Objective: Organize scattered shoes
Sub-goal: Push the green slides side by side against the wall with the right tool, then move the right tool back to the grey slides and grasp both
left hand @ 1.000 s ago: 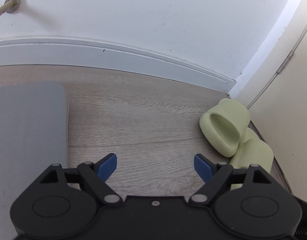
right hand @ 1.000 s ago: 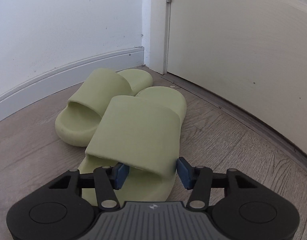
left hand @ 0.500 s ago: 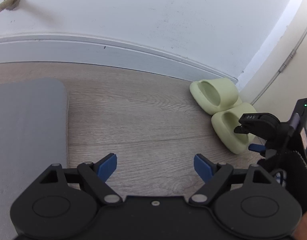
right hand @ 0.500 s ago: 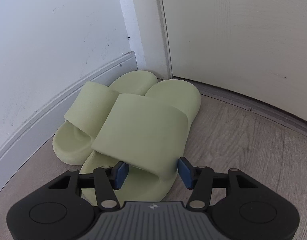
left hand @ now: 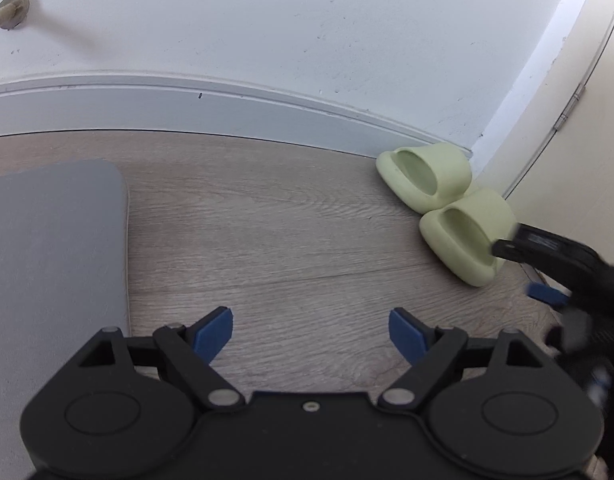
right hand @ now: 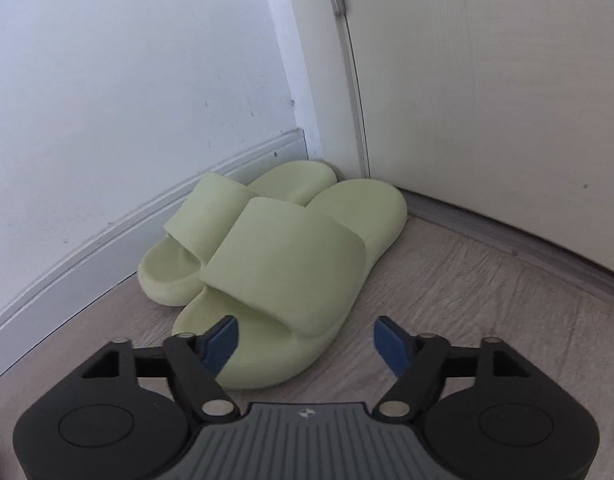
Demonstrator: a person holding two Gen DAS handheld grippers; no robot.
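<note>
Pale-green slides [right hand: 283, 256] sit side by side in the floor [right hand: 487, 300] corner at 12 o'clock. Right claw [right hand: 305, 342] gapes wide around one toe; left claw [left hand: 311, 330] wide, empty.

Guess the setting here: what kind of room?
Probably a home entryway or hallway corner: wood-look floor, white baseboard, a hinged door, pale green slides paired in the corner, and a grey mat.

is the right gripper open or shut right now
Open. The right gripper has its blue pads spread wide, either side of the nearer green slide's toe end, no longer clamping its strap.
</note>
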